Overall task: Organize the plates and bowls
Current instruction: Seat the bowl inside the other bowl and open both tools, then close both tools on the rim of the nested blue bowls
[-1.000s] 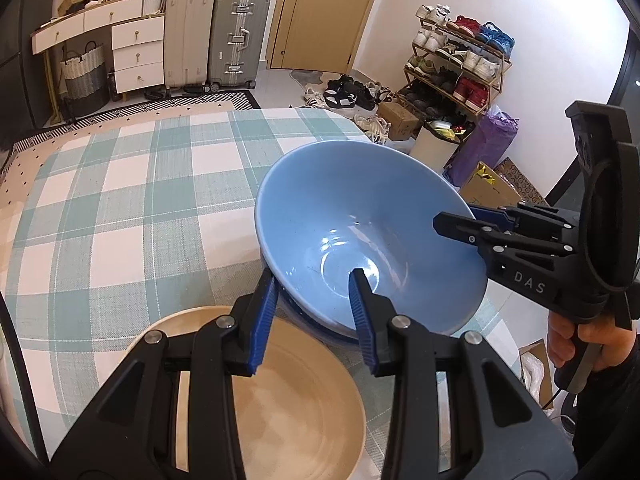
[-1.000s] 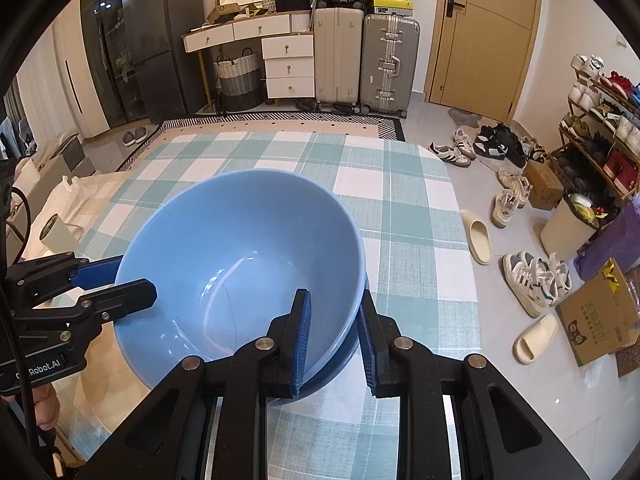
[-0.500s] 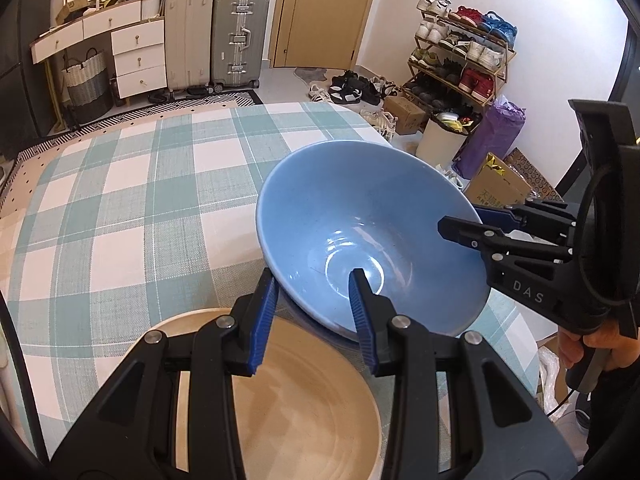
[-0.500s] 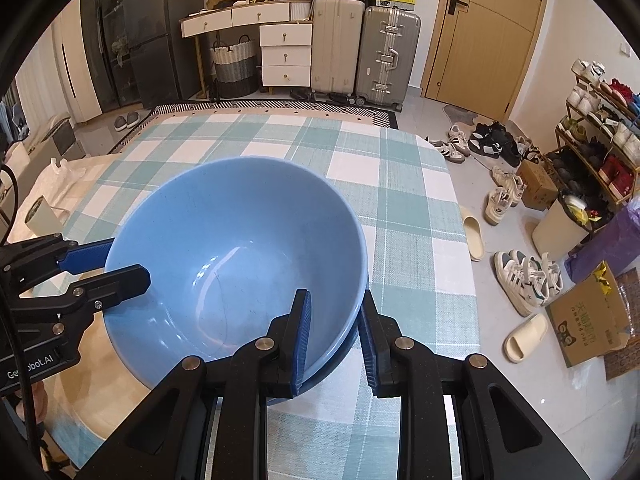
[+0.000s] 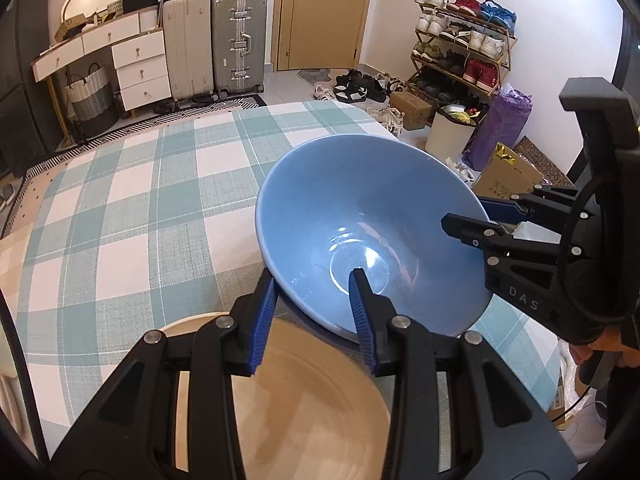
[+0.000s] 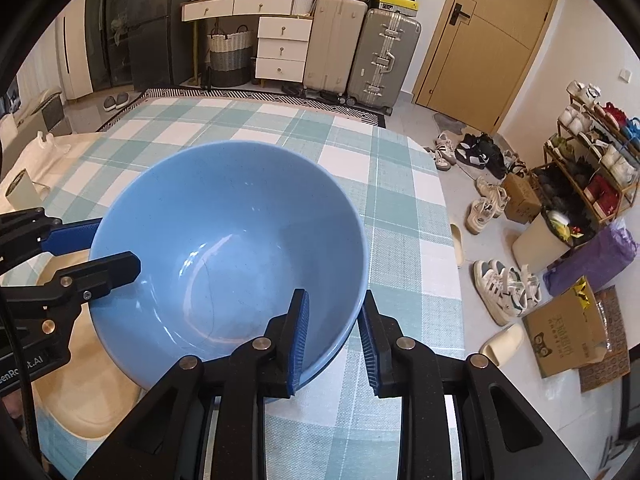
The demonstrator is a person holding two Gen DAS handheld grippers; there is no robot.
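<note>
Checked teal-and-white surface [image 5: 120, 208], suitcases [image 5: 236, 40] and door beyond. Both my claws pinch the tilted blue bowl [image 5: 360, 232]: left claw [image 5: 312, 316] its near rim, right claw [image 6: 332, 332] its right rim, beside a tan plate [image 5: 312, 400].

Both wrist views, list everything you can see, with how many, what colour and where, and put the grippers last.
Blue bowl: one, tilted, its rim between both grippers' fingers; a second blue rim shows just under it.
Beige plate: one, on the table below the left gripper.
Table: one, teal and white checked cloth.
Suitcases: two, beige and silver, against the far wall.
White drawer unit: one, left of the suitcases.
Woven basket: one, white and grey, beside the drawers.
Door: one, tan.
Shoe rack: one, full of shoes, by the right wall.
Left gripper: black with blue pads, straddling the bowl's near rim.
Right gripper: the same, across the opposite rim.
</note>
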